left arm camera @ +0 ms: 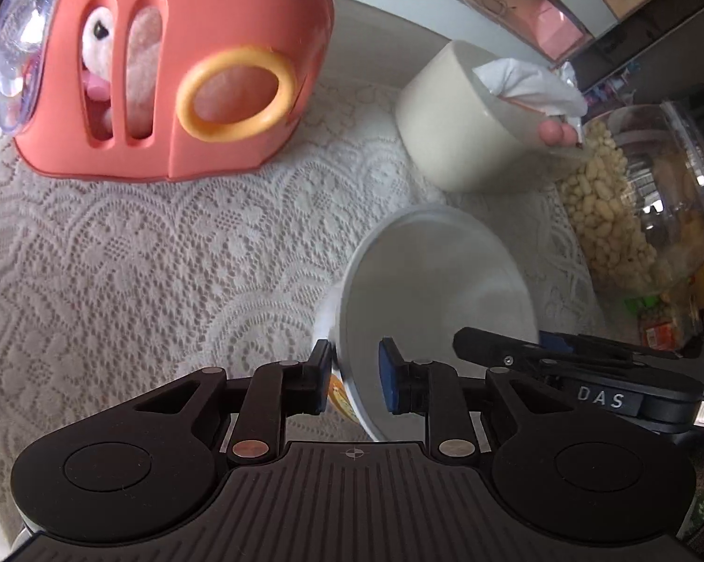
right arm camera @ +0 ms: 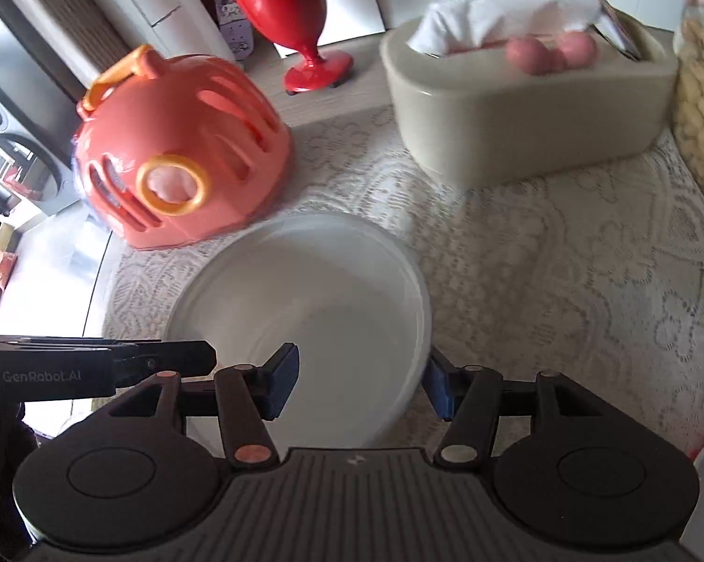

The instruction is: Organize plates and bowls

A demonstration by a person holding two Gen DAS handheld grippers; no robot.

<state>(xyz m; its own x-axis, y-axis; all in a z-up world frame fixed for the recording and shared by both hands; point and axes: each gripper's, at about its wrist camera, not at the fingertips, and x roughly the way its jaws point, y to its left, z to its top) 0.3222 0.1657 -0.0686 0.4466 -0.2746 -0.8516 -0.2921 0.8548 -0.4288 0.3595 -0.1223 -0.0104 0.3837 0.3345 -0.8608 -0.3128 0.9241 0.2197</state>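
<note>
Gripping white bowl (left arm camera: 427,299) rim: left claw (left arm camera: 354,381), pads narrowly parted.

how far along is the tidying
Done: nothing looks stacked yet. In hand: one white bowl, tilted above the cloth, its rim clamped in the left gripper; the right gripper straddles the rim elsewhere. Left: setting it down; no other dishes show.

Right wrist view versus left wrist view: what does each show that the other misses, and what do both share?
Only the right wrist view shows the red goblet behind the table. Only the left wrist view shows the plush toy inside the orange carrier and the jar of pale snacks nearly whole. Both show the carrier, the beige tissue box, the lace tablecloth and the white bowl, whose rim sits between each gripper's jaws.
</note>
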